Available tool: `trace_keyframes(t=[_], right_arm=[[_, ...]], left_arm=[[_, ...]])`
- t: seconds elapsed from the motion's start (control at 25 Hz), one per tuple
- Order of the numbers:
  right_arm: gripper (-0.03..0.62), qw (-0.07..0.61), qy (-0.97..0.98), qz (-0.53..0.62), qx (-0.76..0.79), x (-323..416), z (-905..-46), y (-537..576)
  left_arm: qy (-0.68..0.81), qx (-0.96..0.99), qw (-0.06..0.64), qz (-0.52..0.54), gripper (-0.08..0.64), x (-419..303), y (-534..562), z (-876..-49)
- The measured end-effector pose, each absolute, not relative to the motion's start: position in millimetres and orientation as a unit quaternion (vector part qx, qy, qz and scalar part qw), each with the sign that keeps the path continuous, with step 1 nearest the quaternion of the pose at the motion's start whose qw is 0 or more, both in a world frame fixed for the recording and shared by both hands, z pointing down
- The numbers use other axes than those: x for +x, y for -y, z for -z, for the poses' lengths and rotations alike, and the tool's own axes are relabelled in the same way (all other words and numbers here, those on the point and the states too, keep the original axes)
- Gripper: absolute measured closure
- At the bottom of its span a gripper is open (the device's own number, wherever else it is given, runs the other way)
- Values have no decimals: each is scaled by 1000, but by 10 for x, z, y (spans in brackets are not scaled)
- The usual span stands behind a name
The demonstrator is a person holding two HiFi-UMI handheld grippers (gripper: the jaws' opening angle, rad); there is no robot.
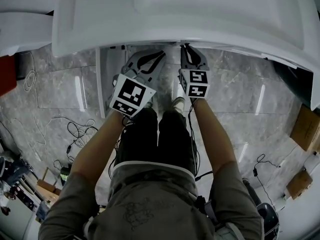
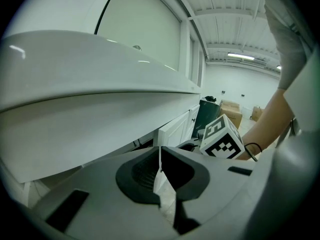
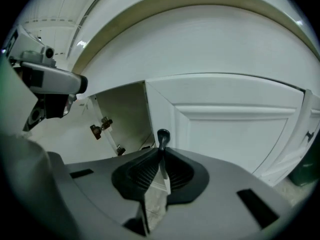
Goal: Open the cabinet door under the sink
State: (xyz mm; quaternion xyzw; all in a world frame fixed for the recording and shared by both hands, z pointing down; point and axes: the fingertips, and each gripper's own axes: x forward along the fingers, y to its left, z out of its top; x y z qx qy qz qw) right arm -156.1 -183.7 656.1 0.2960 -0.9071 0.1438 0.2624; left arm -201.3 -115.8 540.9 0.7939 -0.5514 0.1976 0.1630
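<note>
Under the white sink [image 1: 90, 29] the cabinet's right door [image 3: 235, 129] carries a dark knob [image 3: 163, 135]. My right gripper [image 3: 162, 151] is shut on that knob's stem, and the knob head pokes out above the fingertips. In the head view the right gripper [image 1: 189, 48] reaches under the basin's rim. The left door [image 1: 101, 84] stands swung out, baring the cabinet's inside [image 3: 125, 119] and a hinge [image 3: 102, 126]. My left gripper [image 1: 150, 54] hangs beside the right one under the basin. In its own view the left gripper [image 2: 160, 151] is shut, with nothing between the pads.
Loose cables [image 1: 75, 129] lie on the marble floor at the left. Cardboard boxes [image 1: 305, 129] sit at the right. More white cabinet doors [image 2: 175, 129], a dark bin [image 2: 207, 111] and boxes [image 2: 231, 115] stand further along. The person's legs [image 1: 157, 134] are right below the grippers.
</note>
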Motion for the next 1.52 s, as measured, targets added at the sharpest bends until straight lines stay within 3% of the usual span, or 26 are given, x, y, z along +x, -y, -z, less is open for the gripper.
trace_keyframes(t=[1.04, 1.52], right_arm=[[545, 228, 950, -102, 186, -31, -6498, 868], [543, 246, 939, -101, 216, 952, -6540, 877]], left_arm=[[445, 837, 192, -254, 534, -844, 982, -5712], [361, 875, 192, -261, 534, 201, 1100, -5753]])
